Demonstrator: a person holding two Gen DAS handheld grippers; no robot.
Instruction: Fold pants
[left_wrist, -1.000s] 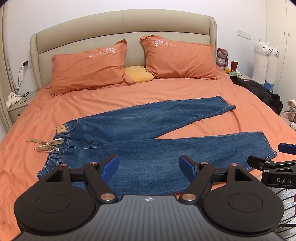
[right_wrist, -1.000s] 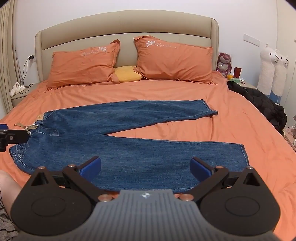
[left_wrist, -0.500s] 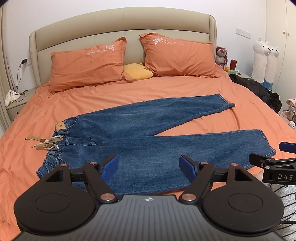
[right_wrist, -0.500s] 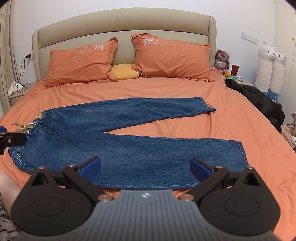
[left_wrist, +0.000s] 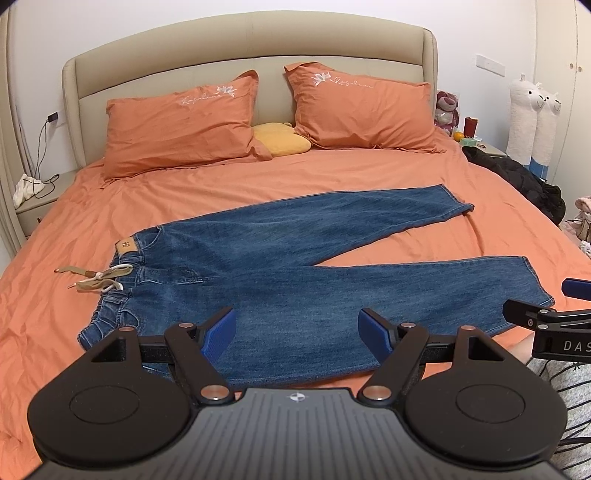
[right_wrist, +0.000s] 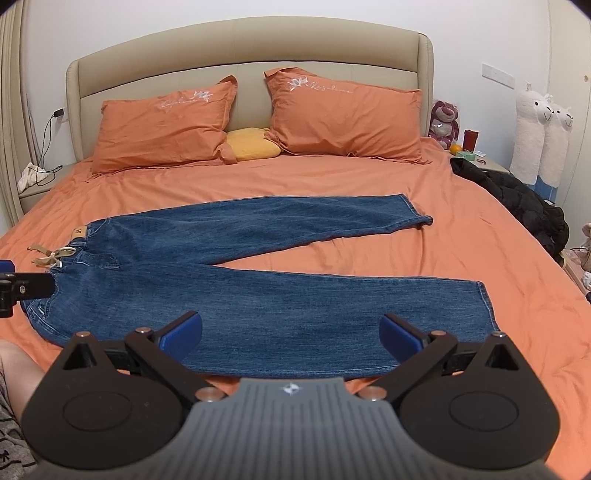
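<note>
Jeans flat across frame centre on bed, legs splayed, unfolded. Left tongs and right tongs both wide open, empty, at lower frame; likely poised for grasping.

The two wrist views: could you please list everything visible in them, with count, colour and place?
jeans: one, blue, spread flat on the bed, legs apart
drawstring: one, beige, at the waistband
bed: one, orange sheet, beige headboard
pillows: two, orange, at the headboard
cushion: one, yellow, between the pillows
jacket: one, black, bed's right edge
alpaca toys: two, white, right wall
left gripper: black, blue pads, open above the near leg
right gripper: the same, open
</note>
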